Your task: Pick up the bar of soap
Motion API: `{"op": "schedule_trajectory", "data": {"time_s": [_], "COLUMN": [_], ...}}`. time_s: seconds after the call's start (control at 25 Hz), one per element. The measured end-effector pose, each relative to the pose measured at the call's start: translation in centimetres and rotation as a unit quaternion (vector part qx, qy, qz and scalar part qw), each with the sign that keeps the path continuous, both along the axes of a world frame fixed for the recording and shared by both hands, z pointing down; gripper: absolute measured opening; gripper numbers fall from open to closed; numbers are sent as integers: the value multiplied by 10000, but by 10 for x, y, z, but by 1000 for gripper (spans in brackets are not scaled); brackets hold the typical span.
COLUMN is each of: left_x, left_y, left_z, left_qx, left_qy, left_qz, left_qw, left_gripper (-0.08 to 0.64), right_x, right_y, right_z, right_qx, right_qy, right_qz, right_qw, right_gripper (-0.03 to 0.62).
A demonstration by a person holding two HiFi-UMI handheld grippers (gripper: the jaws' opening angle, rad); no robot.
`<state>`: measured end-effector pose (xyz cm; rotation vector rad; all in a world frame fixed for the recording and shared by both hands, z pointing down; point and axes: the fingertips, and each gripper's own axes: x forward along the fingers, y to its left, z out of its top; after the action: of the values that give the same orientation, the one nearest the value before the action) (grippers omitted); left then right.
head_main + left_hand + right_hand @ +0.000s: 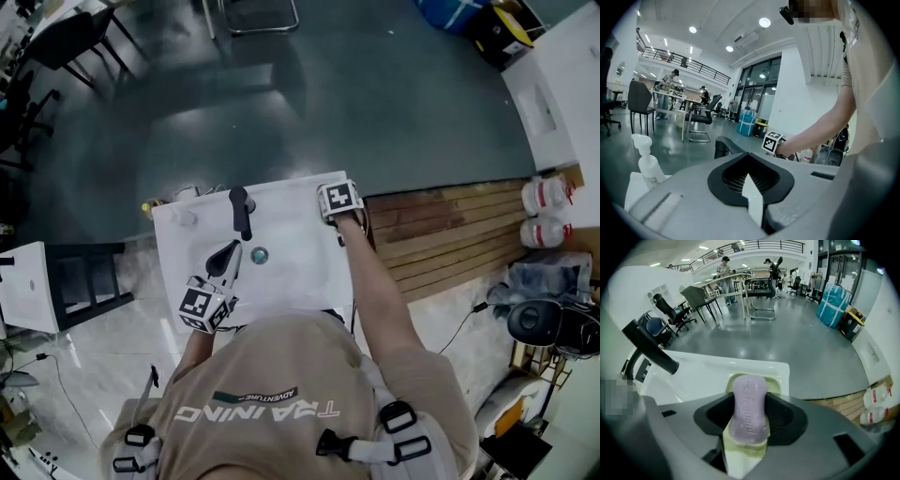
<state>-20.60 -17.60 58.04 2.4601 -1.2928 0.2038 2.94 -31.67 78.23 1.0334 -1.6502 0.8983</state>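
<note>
The white sink point(291, 253) stands alone against dark floor point(375, 84), its far edge and both side edges dropping away to open room. A wooden slatted platform point(441, 234) lies just past its right side. The black faucet point(241, 211) reaches from the back rim toward the drain point(260, 254), splitting the basin's free room in two. The left tongs point(749, 161) hang over the basin left of the drain, near the faucet spout, tips together with nothing between them. The right tongs point(750, 399) sit at the sink's far right corner, close to both rims, and stand apart around the purple bar of soap point(749, 411). The soap lies lengthwise in a pale green dish point(777, 380) on that corner. From the head view the right marker cube point(339, 200) and forearm cover the soap and dish entirely; only the right gripper view shows them, with the corner's edge just beyond. The left gripper view alone shows a white spray bottle point(647, 161) at the sink's left edge and, far off, people at desks point(670, 93). The head view alone shows two white jugs point(546, 211) beyond the platform.
</note>
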Motion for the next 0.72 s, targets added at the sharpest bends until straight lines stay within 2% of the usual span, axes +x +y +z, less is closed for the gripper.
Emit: {"op": "schedule_trajectory", "data": {"time_s": [0.32,0.48,0.64,0.72], "left_x": [-4,-3,4,6], "left_y": [3,3,3,2], "left_z": [-6,-6,-7,-8], "left_qx": [47,45,61,73], "left_qy": [-88,-72,-67,-78], "left_qz": [-72,-74,-11,25], "left_qw": [9999,9999,10000,9999], "left_gripper": [-8,-8,-8,-8], "right_x": [4,11,12,14], "right_y": [5,16,3,6], "right_z": [-6,-17,-34,-38], "right_qx": [329,350,1143,1294], "right_qy": [-185,-220,-473,-597], "right_qz": [-69,-47,-169,-207], "right_qw": [9993,9991,9922,9896], "right_gripper": [203,198,190,186]}}
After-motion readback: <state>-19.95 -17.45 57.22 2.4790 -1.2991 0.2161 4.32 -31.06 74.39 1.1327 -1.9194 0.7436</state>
